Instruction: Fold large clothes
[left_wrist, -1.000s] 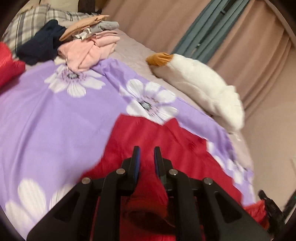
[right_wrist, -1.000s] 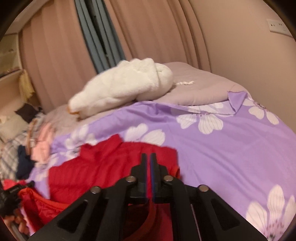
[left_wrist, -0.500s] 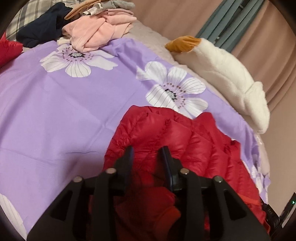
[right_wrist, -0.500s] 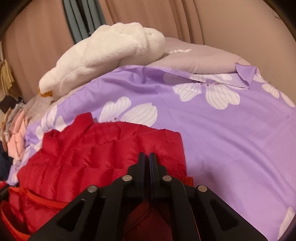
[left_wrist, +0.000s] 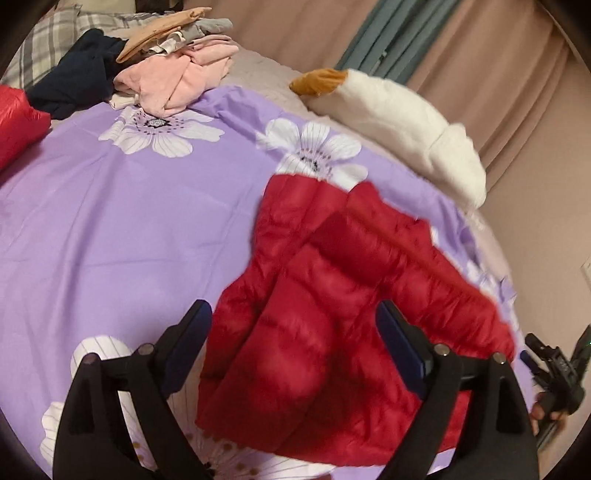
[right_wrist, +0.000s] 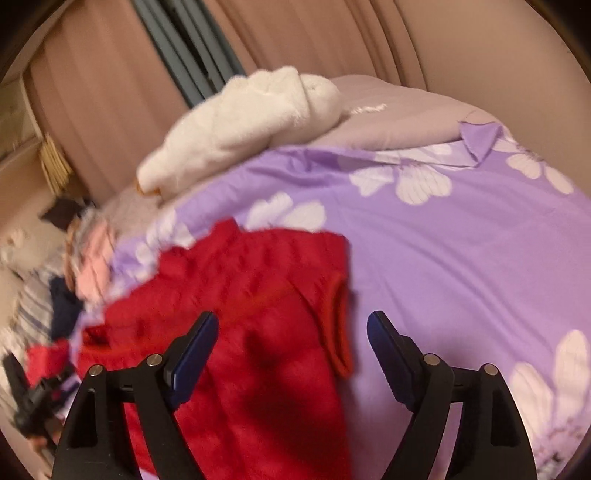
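A red quilted puffer jacket (left_wrist: 332, 306) lies folded on the purple floral bedspread (left_wrist: 110, 229). My left gripper (left_wrist: 293, 317) is open wide just above its near part and holds nothing. In the right wrist view the same jacket (right_wrist: 251, 302) lies below my right gripper (right_wrist: 291, 328), which is also open wide and empty. A red cuff or collar edge (right_wrist: 336, 325) shows between the right fingers. The other gripper (left_wrist: 557, 373) shows at the right edge of the left wrist view.
A pile of clothes (left_wrist: 173, 70) in pink, navy and tan sits at the far end of the bed. A white plush toy (left_wrist: 399, 122) lies by the curtain. Another red garment (left_wrist: 18, 122) lies at the far left. Grey bedding (right_wrist: 399, 118) lies behind the bedspread.
Both grippers were shut on the red jacket and have opened wide, letting it go onto the bedspread. Both have pulled back and up a little.
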